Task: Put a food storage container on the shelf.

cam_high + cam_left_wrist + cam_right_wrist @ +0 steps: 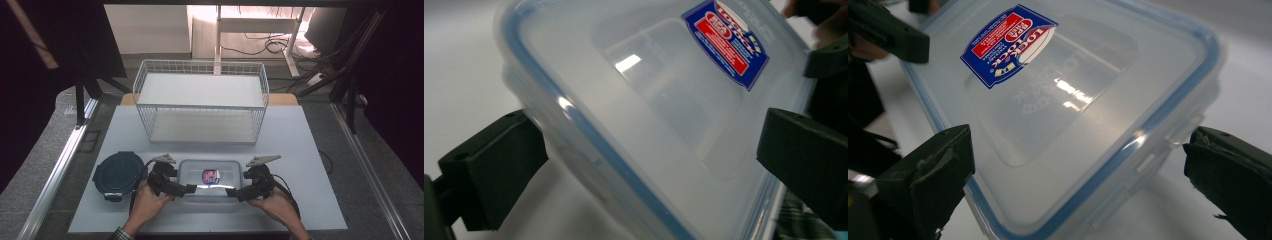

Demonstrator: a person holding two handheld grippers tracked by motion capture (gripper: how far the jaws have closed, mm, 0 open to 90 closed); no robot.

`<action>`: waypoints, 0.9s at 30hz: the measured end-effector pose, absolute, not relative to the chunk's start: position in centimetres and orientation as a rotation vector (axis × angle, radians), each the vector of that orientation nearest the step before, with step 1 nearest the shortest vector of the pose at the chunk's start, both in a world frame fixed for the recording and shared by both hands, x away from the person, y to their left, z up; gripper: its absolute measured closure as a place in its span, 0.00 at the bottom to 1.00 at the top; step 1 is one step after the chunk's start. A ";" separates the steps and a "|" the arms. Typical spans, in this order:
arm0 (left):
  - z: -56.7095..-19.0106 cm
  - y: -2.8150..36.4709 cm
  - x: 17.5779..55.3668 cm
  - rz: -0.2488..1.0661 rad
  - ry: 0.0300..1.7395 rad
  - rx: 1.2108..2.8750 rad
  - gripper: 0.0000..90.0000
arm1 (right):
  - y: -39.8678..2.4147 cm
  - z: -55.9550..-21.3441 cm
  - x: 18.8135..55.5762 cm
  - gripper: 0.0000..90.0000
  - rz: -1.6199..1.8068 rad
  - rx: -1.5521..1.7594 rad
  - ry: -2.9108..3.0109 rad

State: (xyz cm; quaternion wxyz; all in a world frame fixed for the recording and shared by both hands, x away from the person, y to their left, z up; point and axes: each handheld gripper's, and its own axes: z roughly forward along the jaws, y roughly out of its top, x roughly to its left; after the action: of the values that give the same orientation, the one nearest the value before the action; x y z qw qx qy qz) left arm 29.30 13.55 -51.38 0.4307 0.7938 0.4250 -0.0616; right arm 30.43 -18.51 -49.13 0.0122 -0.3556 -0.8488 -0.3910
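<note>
A clear rectangular container [210, 179] with a blue-sealed lid and a red and blue sticker [211, 175] lies near the table's front edge. My left gripper [181, 183] stands open at its front left corner, and in the left gripper view the jaws straddle that corner of the container [639, 115]. At the front right corner my right gripper [240, 185] is open too. In the right gripper view the container [1073, 110] lies between the jaws, with a small gap at the right jaw. A hand holds each gripper.
A dark blue round lidded container [117, 175] sits just left of my left gripper. A white wire basket [200, 107] stands at the back of the white tabletop [310, 150]. Metal rails run along both table sides.
</note>
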 end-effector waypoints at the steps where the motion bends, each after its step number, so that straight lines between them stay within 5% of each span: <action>1: -51.5 13.6 29.4 -0.170 1.066 1.969 0.00 | -18.5 -49.4 30.7 0.00 -1.206 -1.121 -2.613; 7: -51.8 13.8 29.4 -0.260 1.095 1.966 0.01 | -18.5 -50.0 31.3 0.02 -1.172 -1.150 -2.495; 17: -50.6 16.8 26.9 -0.259 1.042 1.859 0.50 | -21.1 -48.0 29.7 0.46 -1.192 -1.185 -2.437; 27: -50.1 16.7 25.9 -0.180 1.024 1.849 0.57 | -21.6 -47.1 28.0 0.56 -1.304 -1.260 -2.445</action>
State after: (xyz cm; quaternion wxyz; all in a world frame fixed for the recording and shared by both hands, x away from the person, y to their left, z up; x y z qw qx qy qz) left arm 25.95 16.71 -50.09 0.4884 0.7606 0.4213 -0.0741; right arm 28.02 -21.55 -47.14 0.0486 -0.4134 -0.8022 -0.4279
